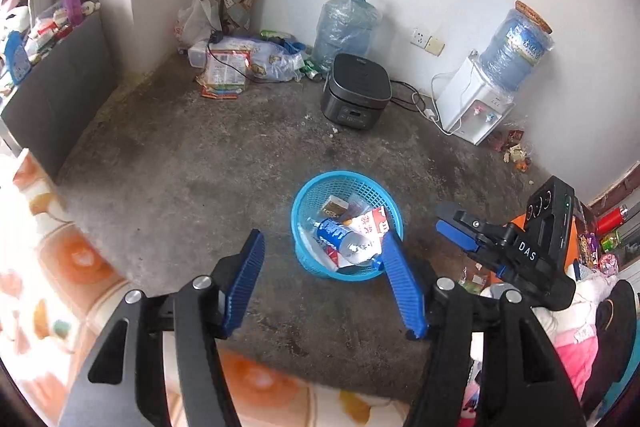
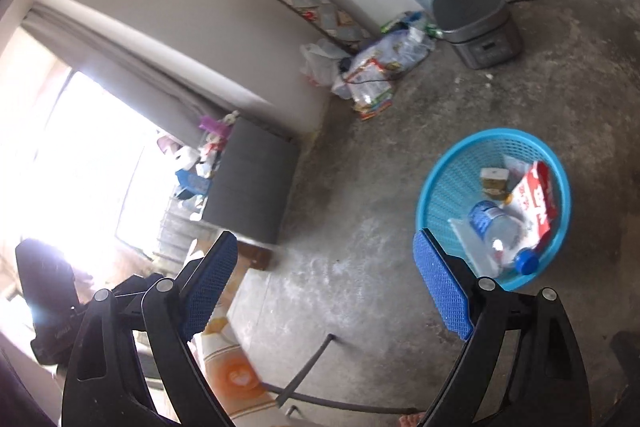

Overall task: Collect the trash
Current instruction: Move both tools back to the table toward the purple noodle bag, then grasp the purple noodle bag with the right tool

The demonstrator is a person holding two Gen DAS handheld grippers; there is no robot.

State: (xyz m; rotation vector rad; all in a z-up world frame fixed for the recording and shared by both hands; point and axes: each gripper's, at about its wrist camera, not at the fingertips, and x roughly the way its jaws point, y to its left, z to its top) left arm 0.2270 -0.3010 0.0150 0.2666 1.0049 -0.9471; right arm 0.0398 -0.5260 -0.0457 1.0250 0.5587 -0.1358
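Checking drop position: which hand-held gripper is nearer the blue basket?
Left, probably. The left hand-held gripper is open just above the blue basket, one finger overlapping its rim. The right hand-held gripper is open, off beside the basket over bare floor.

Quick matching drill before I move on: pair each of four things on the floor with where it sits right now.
Things:
1 plastic bottle
2 rice cooker
3 dispenser
4 snack bags

Places:
A under an upturned water jug
B in the blue basket
C in the corner pile
D beside the jug standing on the floor

Pairs: 1-B, 2-D, 3-A, 4-C
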